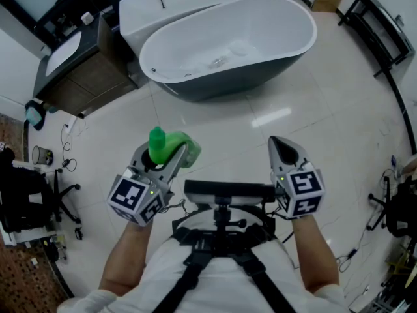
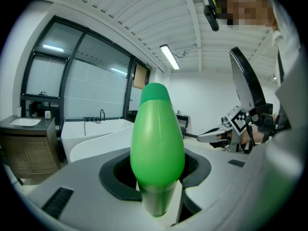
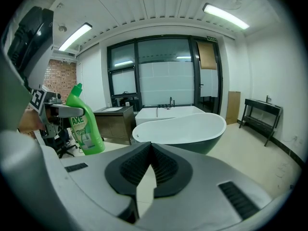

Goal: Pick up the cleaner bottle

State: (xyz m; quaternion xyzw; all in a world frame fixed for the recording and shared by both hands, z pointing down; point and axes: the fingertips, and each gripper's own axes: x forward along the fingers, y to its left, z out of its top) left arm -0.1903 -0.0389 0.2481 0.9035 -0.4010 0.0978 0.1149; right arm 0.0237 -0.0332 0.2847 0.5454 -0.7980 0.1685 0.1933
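The left tongs (image 1: 176, 152) are pinching the green cleaner bottle (image 2: 158, 143), which hangs clear of the tiled floor (image 1: 326, 129), between the person and the near wall of the bathtub (image 1: 228, 51). The right tongs (image 1: 279, 143) are pressed together on nothing, well apart from the bottle. By the look of it the pick-up is done, so the main risk is losing it. The body is smooth, rounded plastic, and a jerk or a tilt could let it slide or pivot between the pads and drop to the tiles. A loose cap would then leak. The bottle's own bulk hides just where the pads press. Its base shows only in the right gripper view, and whether the cap is tight cannot be told.
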